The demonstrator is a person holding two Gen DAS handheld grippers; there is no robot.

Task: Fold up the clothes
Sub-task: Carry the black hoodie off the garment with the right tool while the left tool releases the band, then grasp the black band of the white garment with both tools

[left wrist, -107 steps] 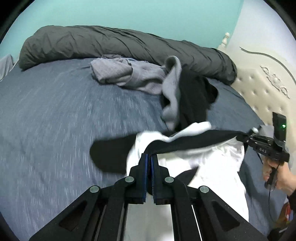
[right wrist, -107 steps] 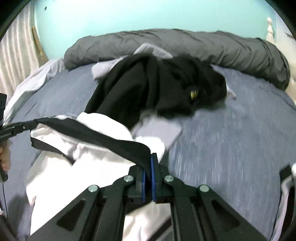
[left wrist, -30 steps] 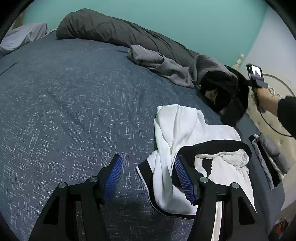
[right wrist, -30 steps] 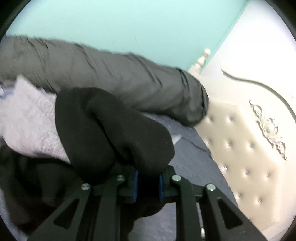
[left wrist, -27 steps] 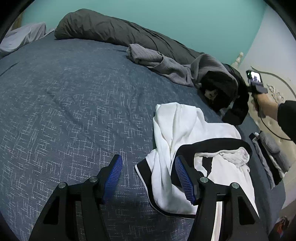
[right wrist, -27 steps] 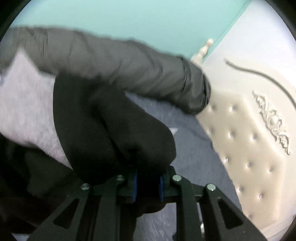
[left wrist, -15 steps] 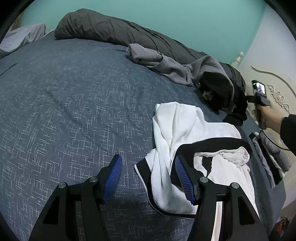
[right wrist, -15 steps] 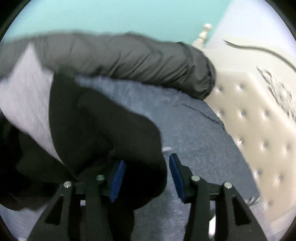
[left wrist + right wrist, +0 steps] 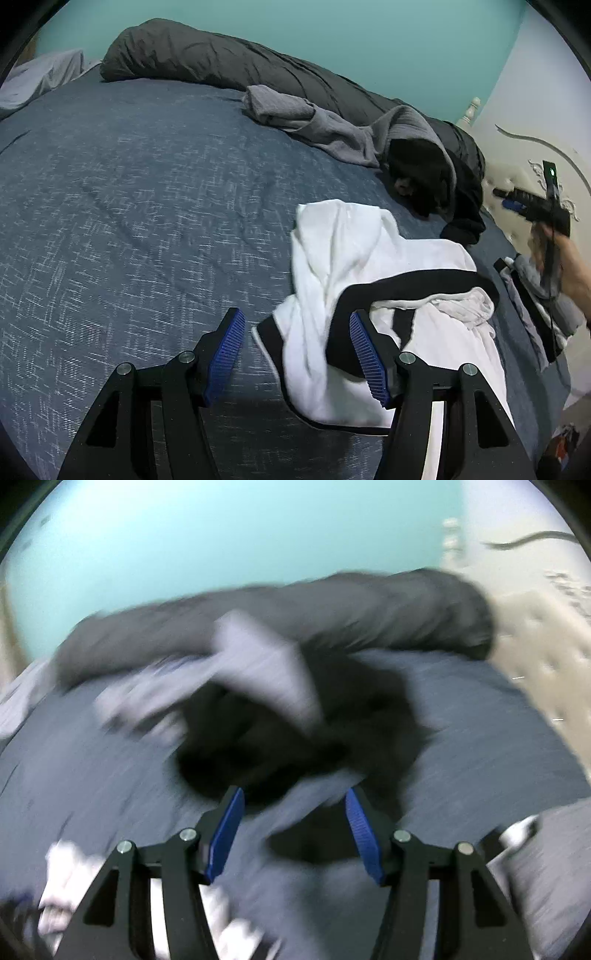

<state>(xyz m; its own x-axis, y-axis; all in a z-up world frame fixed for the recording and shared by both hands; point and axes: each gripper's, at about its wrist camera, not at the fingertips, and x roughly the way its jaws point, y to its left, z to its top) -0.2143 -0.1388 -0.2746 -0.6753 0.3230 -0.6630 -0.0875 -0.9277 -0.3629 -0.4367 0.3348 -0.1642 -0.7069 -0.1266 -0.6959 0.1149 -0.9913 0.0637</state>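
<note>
Bed (image 9: pixel 140 192) under blue-grey cover, bearing all items; dark grey rolled duvet (image 9: pixel 229 62) along far edge by teal wall. Grey garment (image 9: pixel 325 125) and black garment (image 9: pixel 428 181) heaped together near far right corner, by padded headboard. White garment with black trim (image 9: pixel 369 266) lying crumpled near the near edge, toward the right side, partly bunched, black band looped across its middle.

Judged soft, light and limp; will sag and slide if lifted at one point. Best taken at black-trimmed hem or opposite corners, one claw each, then drawn flat before folding.

Left gripper (image 9: pixel 297 354) hovering low over the near hem, jaws apart, nothing clamped; hem edge between the pads, not pressed. Right gripper (image 9: pixel 293 830) jaws apart, recently opening, empty; view blurred.

Differences noted: a second earlier right gripper clamped on a black fold; now released, black garment dropped on the heap, gripper swung back. White garment earlier held taut between both grippers, now lying loose. Left gripper unchanged over the last second.
</note>
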